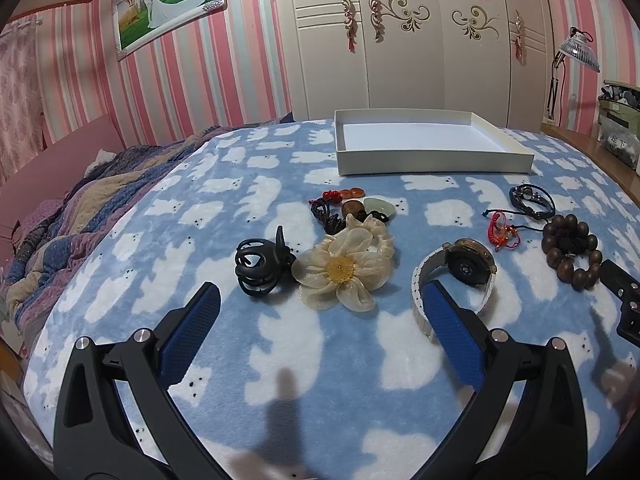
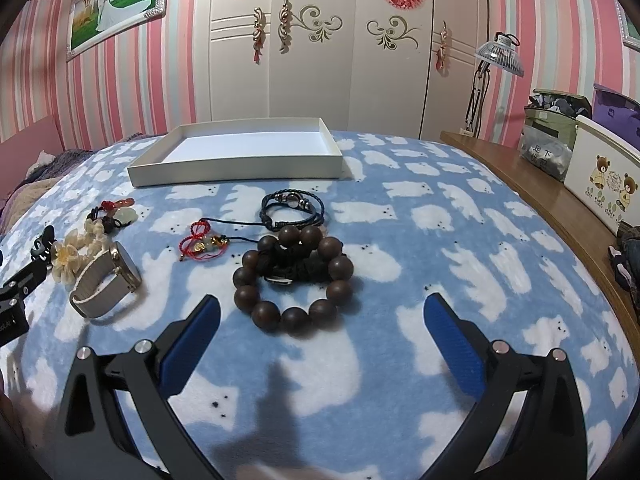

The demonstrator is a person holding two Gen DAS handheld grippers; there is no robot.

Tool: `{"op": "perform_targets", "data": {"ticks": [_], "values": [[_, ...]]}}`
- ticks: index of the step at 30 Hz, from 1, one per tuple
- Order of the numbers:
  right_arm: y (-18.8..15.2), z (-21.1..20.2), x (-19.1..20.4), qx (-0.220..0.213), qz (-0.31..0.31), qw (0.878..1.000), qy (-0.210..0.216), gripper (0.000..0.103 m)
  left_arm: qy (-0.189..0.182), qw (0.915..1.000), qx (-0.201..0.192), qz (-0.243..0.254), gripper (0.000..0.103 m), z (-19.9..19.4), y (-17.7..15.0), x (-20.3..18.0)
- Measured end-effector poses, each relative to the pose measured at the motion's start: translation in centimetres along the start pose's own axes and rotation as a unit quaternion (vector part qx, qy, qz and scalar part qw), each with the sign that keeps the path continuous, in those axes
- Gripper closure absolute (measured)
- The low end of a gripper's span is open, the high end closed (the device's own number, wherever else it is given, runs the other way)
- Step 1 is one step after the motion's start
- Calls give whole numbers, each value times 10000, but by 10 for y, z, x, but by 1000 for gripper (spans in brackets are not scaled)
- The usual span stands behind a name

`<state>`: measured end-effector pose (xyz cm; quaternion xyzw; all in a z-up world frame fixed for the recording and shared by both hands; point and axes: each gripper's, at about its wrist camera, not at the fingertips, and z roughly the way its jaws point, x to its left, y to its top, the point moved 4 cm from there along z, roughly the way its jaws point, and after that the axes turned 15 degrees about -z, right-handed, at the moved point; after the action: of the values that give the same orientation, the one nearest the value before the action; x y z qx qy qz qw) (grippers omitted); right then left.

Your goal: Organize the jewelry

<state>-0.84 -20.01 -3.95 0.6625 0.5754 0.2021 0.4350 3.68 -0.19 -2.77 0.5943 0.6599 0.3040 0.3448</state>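
Jewelry lies scattered on a blue blanket (image 1: 248, 352). In the left wrist view my left gripper (image 1: 322, 304) stands open just short of a cream fabric flower (image 1: 344, 268), a black hair claw (image 1: 258, 266) and a watch (image 1: 460, 276) with a pale band. Behind them lie stone pendants on cords (image 1: 352, 204). In the right wrist view my right gripper (image 2: 322, 304) is open in front of a dark wooden bead bracelet (image 2: 294, 278); a red cord charm (image 2: 202, 240) and a black braided bracelet (image 2: 294, 208) lie beyond. An empty white tray (image 1: 432, 158) (image 2: 236, 168) sits farther back.
A wardrobe (image 2: 320, 60) stands behind the bed. A wooden ledge (image 2: 560, 208) runs along the right with boxes, bags and a desk lamp (image 2: 498, 56). Rumpled quilts (image 1: 80, 208) lie on the left. The right gripper's body (image 1: 624, 296) shows at the left view's right edge.
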Motion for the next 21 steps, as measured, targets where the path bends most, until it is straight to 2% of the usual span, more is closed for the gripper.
{"op": "perform_targets", "data": {"ticks": [21], "values": [[-4, 4, 1, 98, 4, 10000, 11, 2, -10, 10000, 48, 7, 3, 2, 0, -1]]}}
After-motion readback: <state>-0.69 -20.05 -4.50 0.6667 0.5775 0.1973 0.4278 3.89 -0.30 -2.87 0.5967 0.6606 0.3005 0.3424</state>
